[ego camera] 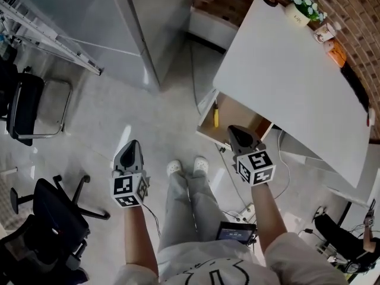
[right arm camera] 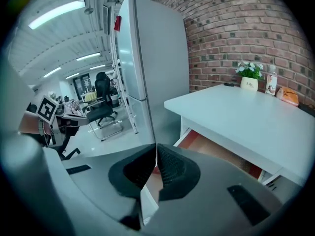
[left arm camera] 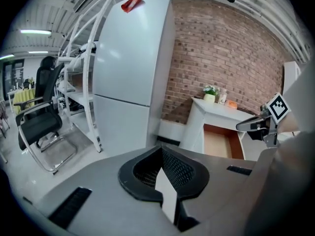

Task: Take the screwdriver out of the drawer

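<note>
While drawer [ego camera: 238, 113] sits open under bench [ego camera: 291, 82] edge | screwdriver [ego camera: 215, 115]: likely light, rigid, grab yellow handle | left claw [ego camera: 131, 145], right claw [ego camera: 235, 131] both closed, empty

Bench [ego camera: 297, 82]: plain white top.
Drawer [ego camera: 237, 113]: tan wood inside, white edge.
Screwdriver [ego camera: 216, 115]: yellow.
Left claw [ego camera: 132, 142]: black tips, grey body; cube [ego camera: 129, 190] white with black square markers.
Right claw [ego camera: 233, 128]: same black and grey, same black-on-white markers.
Wall [ego camera: 350, 5]: red-brown brick, pale mortar lines.
Fridge [left arm camera: 130, 63]: pale grey-white, red tag [left arm camera: 132, 4] on top.
Rack [left arm camera: 83, 82]: white.
Floor [ego camera: 119, 111]: light grey, glossy.
Chairs [ego camera: 47, 218]: black, one on a chrome frame.
Flowers [ego camera: 306, 3]: white blooms, green leaves, cream pot [ego camera: 295, 15].
Packet [ego camera: 336, 53]: orange.
Trousers [ego camera: 190, 200]: light grey.
Shoes [ego camera: 174, 168]: white.
</note>
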Demonstrator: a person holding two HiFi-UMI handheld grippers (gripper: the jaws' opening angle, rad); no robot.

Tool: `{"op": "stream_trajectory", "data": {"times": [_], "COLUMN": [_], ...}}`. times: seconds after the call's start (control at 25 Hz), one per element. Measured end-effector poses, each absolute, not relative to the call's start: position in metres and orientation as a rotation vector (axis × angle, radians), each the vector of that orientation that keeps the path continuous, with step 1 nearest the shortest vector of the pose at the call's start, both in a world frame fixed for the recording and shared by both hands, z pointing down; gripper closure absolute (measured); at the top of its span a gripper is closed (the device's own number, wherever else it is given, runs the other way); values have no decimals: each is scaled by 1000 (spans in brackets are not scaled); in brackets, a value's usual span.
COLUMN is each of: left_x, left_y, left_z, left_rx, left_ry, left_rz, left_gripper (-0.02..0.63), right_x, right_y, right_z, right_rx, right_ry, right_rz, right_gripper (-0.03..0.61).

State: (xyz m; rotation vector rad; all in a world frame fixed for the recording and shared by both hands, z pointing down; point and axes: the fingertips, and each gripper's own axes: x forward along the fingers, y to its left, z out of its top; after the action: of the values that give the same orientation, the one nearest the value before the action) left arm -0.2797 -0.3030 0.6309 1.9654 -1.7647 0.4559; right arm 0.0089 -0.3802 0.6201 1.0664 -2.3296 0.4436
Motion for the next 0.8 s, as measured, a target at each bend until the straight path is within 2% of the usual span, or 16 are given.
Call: {"op": "stream_trajectory", "data": {"times": [0.52, 0.8], "left_x": [-289, -287], "left_y": [-314, -317], "left_z": [724, 743], "left_rx": [1948, 1945], "left_ry": [-1693, -1660], "left_rz": [492, 482], "left_gripper": [601, 601], "right_x": [0, 2], "right_y": [-402, -430], "right_z": [730, 777], "right_rx": [1048, 1056], "right_ry": [-2225, -2092], "right_rz": [578, 653], "right_gripper": [557, 555]}}
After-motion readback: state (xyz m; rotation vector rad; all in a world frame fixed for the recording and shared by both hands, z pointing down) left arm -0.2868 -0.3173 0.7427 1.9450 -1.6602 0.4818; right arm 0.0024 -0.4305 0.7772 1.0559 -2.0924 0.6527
